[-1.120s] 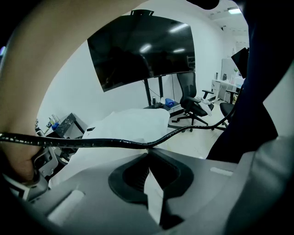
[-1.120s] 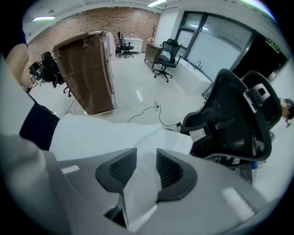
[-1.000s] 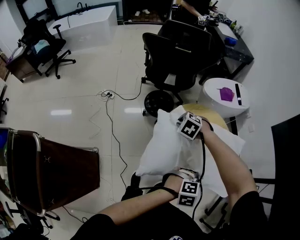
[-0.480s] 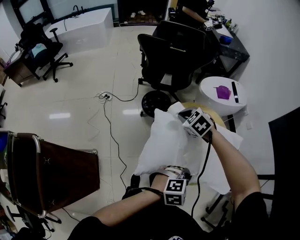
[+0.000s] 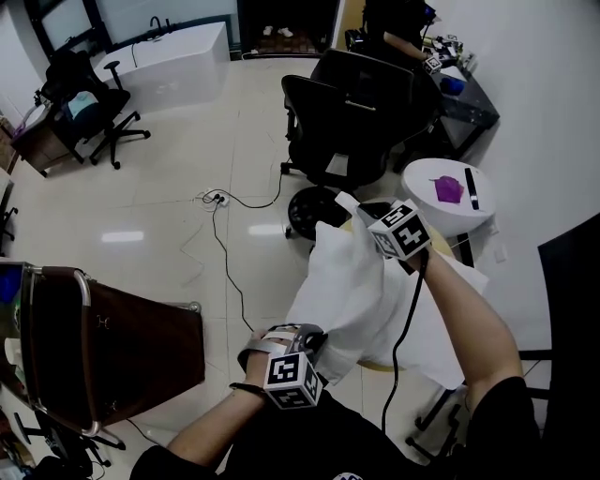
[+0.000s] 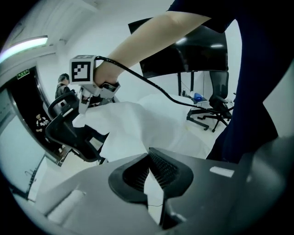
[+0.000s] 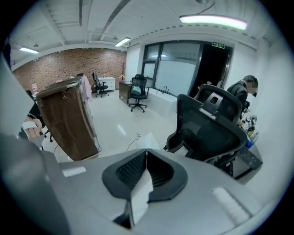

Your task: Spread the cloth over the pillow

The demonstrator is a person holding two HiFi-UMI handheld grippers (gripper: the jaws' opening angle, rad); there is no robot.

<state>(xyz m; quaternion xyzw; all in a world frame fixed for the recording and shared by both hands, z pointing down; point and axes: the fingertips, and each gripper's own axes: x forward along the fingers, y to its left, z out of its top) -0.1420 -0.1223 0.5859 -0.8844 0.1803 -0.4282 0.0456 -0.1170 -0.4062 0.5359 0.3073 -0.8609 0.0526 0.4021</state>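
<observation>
In the head view a white cloth [image 5: 342,281] hangs stretched between my two grippers. My left gripper [image 5: 317,349] at the bottom is shut on its near edge. The far corner is pinched in my right gripper [image 5: 368,218], which is also shut. Cloth [image 6: 133,121] runs out of the shut jaws of the left gripper [image 6: 149,158] toward the right gripper [image 6: 82,102]. A strip of cloth [image 7: 140,195] sits between the shut jaws of the right gripper [image 7: 145,153]. The white pillow [image 5: 448,300] lies below on a round yellowish table [image 5: 373,364], partly hidden by my arm and the cloth.
A black office chair [image 5: 352,112] stands just beyond the table. To the right is a white round side table [image 5: 422,178] with a purple thing on it. A brown case [image 5: 103,337] stands at the left, and a cable [image 5: 220,248] trails over the floor. A person [image 5: 394,23] is at the far desk.
My left gripper has swung left and toward me with the cloth's edge. My right gripper has risen with the far corner. The cloth, bunched before, now hangs stretched between them.
</observation>
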